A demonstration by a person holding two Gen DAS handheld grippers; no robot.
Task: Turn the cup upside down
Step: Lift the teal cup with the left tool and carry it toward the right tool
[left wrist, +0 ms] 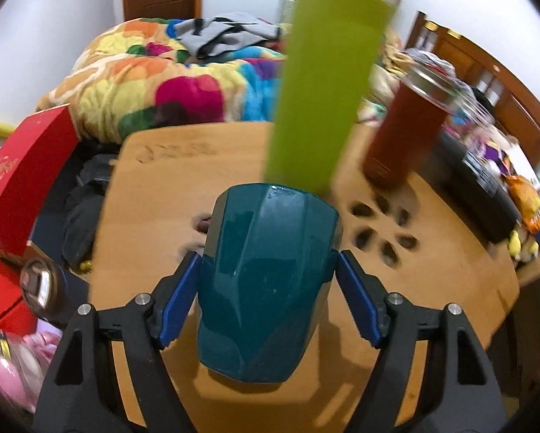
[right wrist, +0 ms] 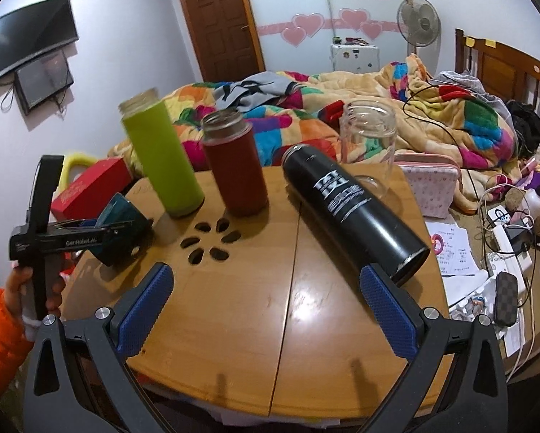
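My left gripper (left wrist: 268,278) is shut on a teal ceramic cup (left wrist: 266,281), its blue pads pressed on both sides. The cup is held tilted above the wooden table (left wrist: 154,195); which end points away I cannot tell. In the right wrist view the left gripper (right wrist: 100,232) shows from the side at the table's left edge with the teal cup (right wrist: 120,231) in it. My right gripper (right wrist: 266,306) is open and empty over the table's near edge.
A green bottle (right wrist: 161,158), a red bottle (right wrist: 233,166), a black flask lying on its side (right wrist: 349,205) and a clear glass jar (right wrist: 369,144) are on the table (right wrist: 288,306). A bed with a colourful blanket (right wrist: 306,115) lies behind. Clutter lies on the floor at the right.
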